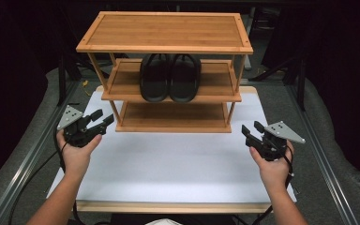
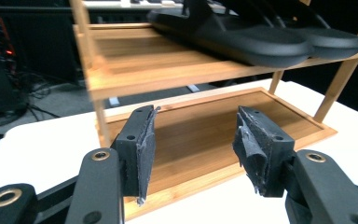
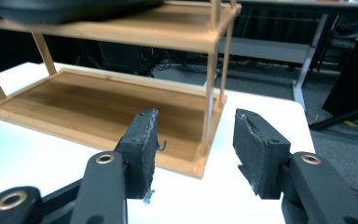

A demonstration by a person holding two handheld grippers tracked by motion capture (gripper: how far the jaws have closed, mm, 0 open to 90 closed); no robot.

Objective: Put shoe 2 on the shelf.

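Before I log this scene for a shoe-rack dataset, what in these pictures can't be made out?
- Pair of black slippers: their far ends sit under the rack's top shelf in the high view; the left gripper view cuts them at its top edge.
- Bottom shelf: its back part is covered by the middle shelf in the high view.
- White object at the bottom edge of the high view: cut off, unidentifiable.
- Surroundings beyond the table: too dark to read.

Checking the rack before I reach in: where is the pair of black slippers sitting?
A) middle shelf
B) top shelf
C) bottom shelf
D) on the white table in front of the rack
A: the black slippers lie side by side on the middle shelf of the wooden rack, with the top shelf and bottom shelf bare.
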